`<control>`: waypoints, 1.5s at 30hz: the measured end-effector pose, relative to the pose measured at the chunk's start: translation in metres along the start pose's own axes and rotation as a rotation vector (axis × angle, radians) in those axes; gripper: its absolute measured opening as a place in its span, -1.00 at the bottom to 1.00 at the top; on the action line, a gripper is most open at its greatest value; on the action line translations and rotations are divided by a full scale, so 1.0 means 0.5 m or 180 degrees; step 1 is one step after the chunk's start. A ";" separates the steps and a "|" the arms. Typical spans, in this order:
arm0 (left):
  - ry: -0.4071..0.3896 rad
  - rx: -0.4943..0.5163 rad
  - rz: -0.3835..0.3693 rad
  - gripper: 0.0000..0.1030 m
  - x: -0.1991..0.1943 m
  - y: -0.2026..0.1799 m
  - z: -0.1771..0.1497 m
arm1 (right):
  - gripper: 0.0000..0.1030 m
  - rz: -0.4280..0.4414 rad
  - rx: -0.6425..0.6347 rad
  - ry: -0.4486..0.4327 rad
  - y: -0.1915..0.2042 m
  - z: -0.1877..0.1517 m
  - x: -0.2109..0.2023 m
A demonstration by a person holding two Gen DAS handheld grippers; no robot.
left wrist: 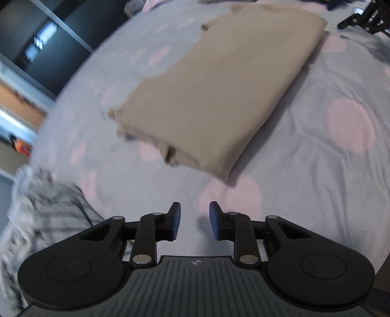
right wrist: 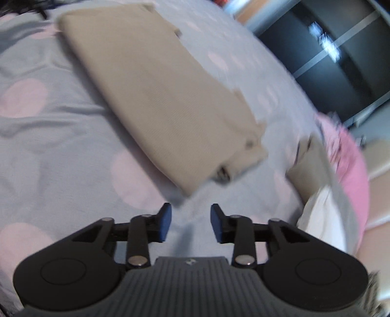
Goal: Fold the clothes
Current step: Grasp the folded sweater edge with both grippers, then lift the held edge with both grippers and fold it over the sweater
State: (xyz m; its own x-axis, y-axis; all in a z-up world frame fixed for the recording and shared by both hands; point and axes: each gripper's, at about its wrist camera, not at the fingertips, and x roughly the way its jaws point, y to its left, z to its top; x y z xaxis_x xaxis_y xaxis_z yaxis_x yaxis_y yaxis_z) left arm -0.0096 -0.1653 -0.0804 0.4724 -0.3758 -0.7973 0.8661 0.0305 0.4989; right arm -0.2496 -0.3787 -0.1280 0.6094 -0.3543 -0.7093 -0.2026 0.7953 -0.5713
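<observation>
A beige garment (left wrist: 214, 90) lies folded into a long rectangle on the grey bedsheet with pink dots (left wrist: 316, 170). My left gripper (left wrist: 195, 220) is open and empty, hovering just short of the garment's near corner. The right wrist view shows the same beige garment (right wrist: 165, 97) from its other end. My right gripper (right wrist: 191, 223) is open and empty, just short of that near corner. The other gripper's black frame (left wrist: 365, 17) shows at the far right past the garment. Both views are motion-blurred.
A grey-and-white checked cloth (left wrist: 41, 214) lies crumpled at the left of the bed. A pile of pink, white and beige clothes (right wrist: 336, 175) sits at the right edge. A dark wardrobe (right wrist: 341, 61) stands beyond the bed.
</observation>
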 end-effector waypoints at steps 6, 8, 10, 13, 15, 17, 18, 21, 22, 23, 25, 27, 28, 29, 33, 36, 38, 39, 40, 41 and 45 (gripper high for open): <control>-0.0165 0.0678 0.0645 -0.52 -0.011 -0.102 0.029 | -0.03 -0.0618 -0.0595 -0.0041 0.113 0.040 -0.001; -0.0186 0.0993 0.0843 -0.47 0.002 -0.141 0.031 | -0.03 -0.0729 -0.0786 -0.0042 0.146 0.046 0.011; -0.0209 0.1285 0.0954 -0.45 0.020 -0.172 0.027 | -0.03 -0.0741 -0.0921 -0.0051 0.166 0.047 0.023; -0.0197 0.1413 0.0999 -0.44 0.051 -0.183 0.029 | -0.03 -0.0806 -0.1053 -0.0006 0.174 0.037 0.048; -0.0180 0.1444 0.1015 -0.44 0.073 -0.185 0.032 | -0.03 -0.0873 -0.1105 -0.0022 0.170 0.031 0.064; -0.0168 0.1432 0.1007 -0.44 0.089 -0.184 0.037 | -0.05 -0.0900 -0.1089 -0.0039 0.163 0.031 0.075; -0.0164 0.1445 0.1011 -0.43 0.097 -0.185 0.038 | -0.05 -0.0905 -0.1067 -0.0039 0.160 0.032 0.079; -0.0203 0.1510 0.1095 -0.44 0.110 -0.193 0.040 | -0.07 -0.0952 -0.1057 -0.0058 0.156 0.035 0.091; -0.0219 0.1507 0.1118 -0.44 0.113 -0.194 0.042 | -0.10 -0.0979 -0.1060 -0.0075 0.154 0.035 0.097; -0.0235 0.1504 0.1140 -0.45 0.115 -0.195 0.043 | -0.15 -0.1010 -0.1065 -0.0093 0.153 0.035 0.103; -0.0265 0.1467 0.1181 -0.46 0.120 -0.194 0.047 | -0.22 -0.1069 -0.1064 -0.0097 0.150 0.036 0.115; -0.0287 0.1409 0.1202 -0.53 0.123 -0.191 0.051 | -0.35 -0.1121 -0.1064 -0.0092 0.149 0.037 0.126; -0.0286 0.1359 0.1182 -0.54 0.121 -0.191 0.053 | -0.39 -0.1138 -0.1075 -0.0092 0.149 0.037 0.130; -0.0293 0.1296 0.1166 -0.60 0.116 -0.192 0.053 | -0.43 -0.1155 -0.1090 -0.0095 0.149 0.037 0.133; -0.0320 0.1071 0.1066 -0.75 0.094 -0.181 0.061 | -0.76 -0.1232 -0.1117 -0.0098 0.149 0.040 0.145; -0.0289 0.0916 0.0951 -0.84 0.067 -0.167 0.068 | -0.86 -0.1210 -0.1065 -0.0075 0.138 0.049 0.140; -0.0286 0.0847 0.0911 -0.86 0.045 -0.155 0.074 | -0.88 -0.1198 -0.1008 -0.0071 0.130 0.060 0.131; -0.0292 0.0829 0.0906 -0.87 0.034 -0.149 0.077 | -0.88 -0.1195 -0.0977 -0.0068 0.126 0.066 0.124; -0.0299 0.0812 0.0902 -0.87 0.023 -0.144 0.079 | -0.88 -0.1192 -0.0952 -0.0061 0.122 0.072 0.117; -0.0311 0.0793 0.0901 -0.87 0.011 -0.139 0.080 | -0.88 -0.1188 -0.0940 -0.0055 0.120 0.077 0.108; -0.0338 0.0702 0.0816 -0.87 -0.048 -0.122 0.071 | -0.89 -0.1030 -0.0956 -0.0053 0.122 0.085 0.058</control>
State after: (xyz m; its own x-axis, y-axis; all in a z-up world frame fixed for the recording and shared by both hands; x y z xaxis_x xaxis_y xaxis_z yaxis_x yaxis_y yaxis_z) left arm -0.0798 -0.1911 -0.0797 0.6402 -0.4765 -0.6026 0.6600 -0.0601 0.7488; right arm -0.2116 -0.3198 -0.1658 0.6899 -0.5517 -0.4687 -0.2115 0.4655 -0.8594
